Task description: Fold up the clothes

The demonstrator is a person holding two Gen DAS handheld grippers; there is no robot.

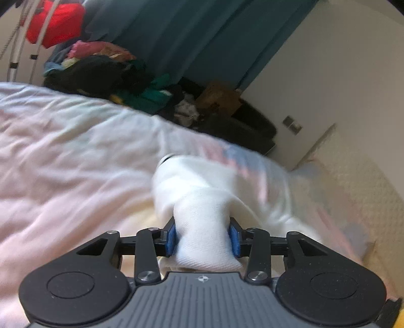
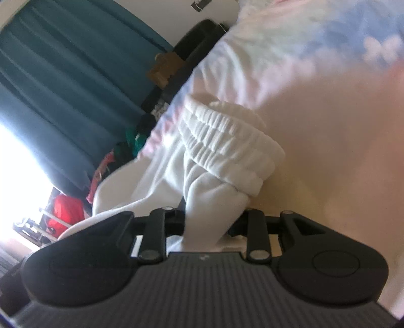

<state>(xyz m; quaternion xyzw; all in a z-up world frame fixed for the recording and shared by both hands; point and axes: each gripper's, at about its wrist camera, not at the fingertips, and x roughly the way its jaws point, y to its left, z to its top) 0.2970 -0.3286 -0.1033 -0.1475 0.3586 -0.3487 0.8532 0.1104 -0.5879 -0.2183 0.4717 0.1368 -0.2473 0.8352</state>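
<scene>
Both claws are clamped on the same white garment (image 1: 202, 227), which looks like a thick knitted or fleece piece. The left gripper (image 1: 203, 241) pinches a bunched fold of it between its blue pads (image 1: 171, 239), with the rest of the cloth trailing ahead of the claw and off to its right over the bed. The right gripper (image 2: 209, 222) is closed on another bunch of the white cloth; just ahead of its fingers sits a gathered, ribbed band (image 2: 227, 141), which looks like an elastic waistband or cuff.

As a judgement, the garment is mid-handling. It is bunched and partly lifted, not lying flat or in a neat stack, so no finished fold shows. Whether it is being spread out for folding or carried over into a fold cannot be settled from these blurred views.

The surface below and ahead of both claws is a bed with a pale duvet (image 1: 75, 151) in soft pink, white and blue tones, rumpled. Beyond the bed, far ahead of the left claw, lies a heap of mixed clothes (image 1: 106, 75) on the floor, with something red (image 1: 58, 22) hanging by white rails. Teal curtains (image 1: 189, 32) hang behind. A brown box (image 1: 219, 98) and a white wall with a socket plate (image 1: 291, 123) stand ahead to the right.
</scene>
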